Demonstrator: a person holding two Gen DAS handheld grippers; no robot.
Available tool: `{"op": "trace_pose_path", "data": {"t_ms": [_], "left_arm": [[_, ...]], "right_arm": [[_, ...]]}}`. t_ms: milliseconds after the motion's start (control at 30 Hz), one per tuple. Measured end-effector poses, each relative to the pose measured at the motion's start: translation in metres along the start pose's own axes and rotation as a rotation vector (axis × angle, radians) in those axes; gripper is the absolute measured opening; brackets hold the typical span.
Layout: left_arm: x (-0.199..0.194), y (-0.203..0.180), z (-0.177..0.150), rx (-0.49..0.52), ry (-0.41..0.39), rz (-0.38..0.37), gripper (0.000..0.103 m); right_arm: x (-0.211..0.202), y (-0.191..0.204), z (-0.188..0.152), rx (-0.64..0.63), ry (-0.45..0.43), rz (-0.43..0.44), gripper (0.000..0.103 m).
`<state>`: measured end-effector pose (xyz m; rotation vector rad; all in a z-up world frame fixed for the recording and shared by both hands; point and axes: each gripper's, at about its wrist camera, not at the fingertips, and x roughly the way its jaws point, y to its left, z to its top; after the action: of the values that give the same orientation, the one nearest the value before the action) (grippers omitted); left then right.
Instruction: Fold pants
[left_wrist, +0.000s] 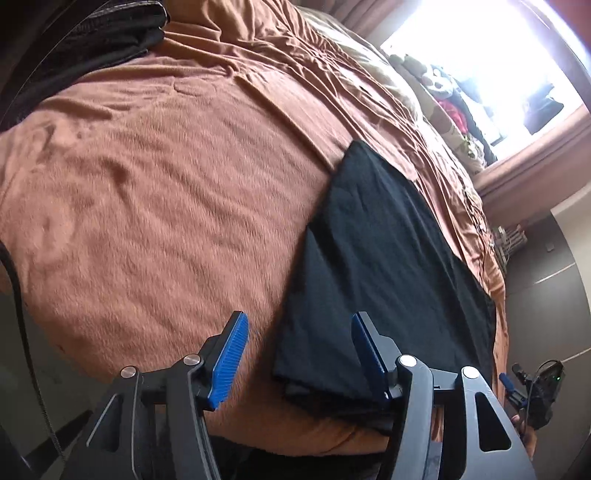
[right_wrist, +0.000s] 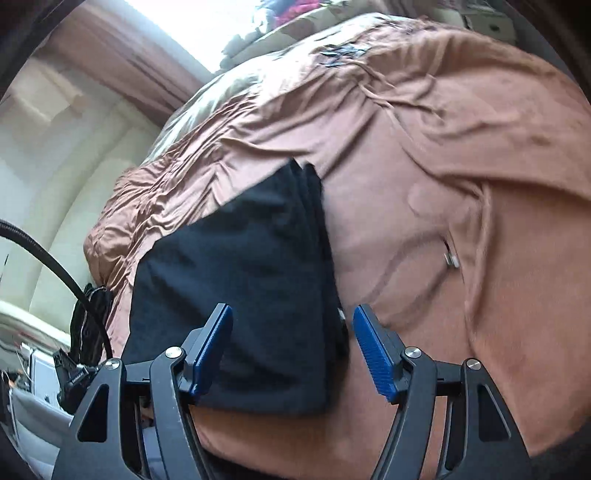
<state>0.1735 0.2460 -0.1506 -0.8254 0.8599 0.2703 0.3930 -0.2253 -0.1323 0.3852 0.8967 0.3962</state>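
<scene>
Folded black pants (left_wrist: 384, 273) lie flat on the brown bedspread (left_wrist: 155, 192), just ahead of the released, empty left gripper (left_wrist: 299, 354) and right gripper (right_wrist: 291, 347).

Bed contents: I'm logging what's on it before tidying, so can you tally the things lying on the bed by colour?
Black: 2, the folded pants near the bed's edge and a dark heap of fabric at the far corner.
Brown: 1, the blanket covering the bed.
Silver: 1, a small metal piece on the blanket.
Total: 4
</scene>
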Motion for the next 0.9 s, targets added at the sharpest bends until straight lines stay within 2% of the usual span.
{"op": "trace_pose_path", "data": {"t_ms": [200,367,700,767,833,867,900], "left_arm": [[0.011,-0.016,0.030,0.043,-0.011,0.030,0.061],[0.027,-0.034,0.055,0.099,-0.005,0.056,0.061],[0.075,-0.080,0.106,0.276,0.042,0.110,0.061],[0.087,-0.091,0.113,0.326,0.056,0.122,0.061],[0.100,-0.104,0.119,0.391,0.073,0.134,0.061],[0.105,-0.109,0.121,0.415,0.078,0.144,0.061],[0.112,-0.114,0.125,0.447,0.084,0.161,0.061]], "right_arm": [[0.024,0.013,0.037,-0.099,0.029,-0.031,0.066],[0.058,0.025,0.062,-0.129,0.060,-0.053,0.066],[0.119,0.036,0.112,-0.205,0.110,-0.105,0.066],[0.127,0.036,0.118,-0.213,0.119,-0.111,0.059],[0.135,0.036,0.123,-0.224,0.135,-0.112,0.040],[0.138,0.036,0.125,-0.232,0.143,-0.113,0.035],[0.140,0.036,0.125,-0.238,0.147,-0.115,0.027]]}}
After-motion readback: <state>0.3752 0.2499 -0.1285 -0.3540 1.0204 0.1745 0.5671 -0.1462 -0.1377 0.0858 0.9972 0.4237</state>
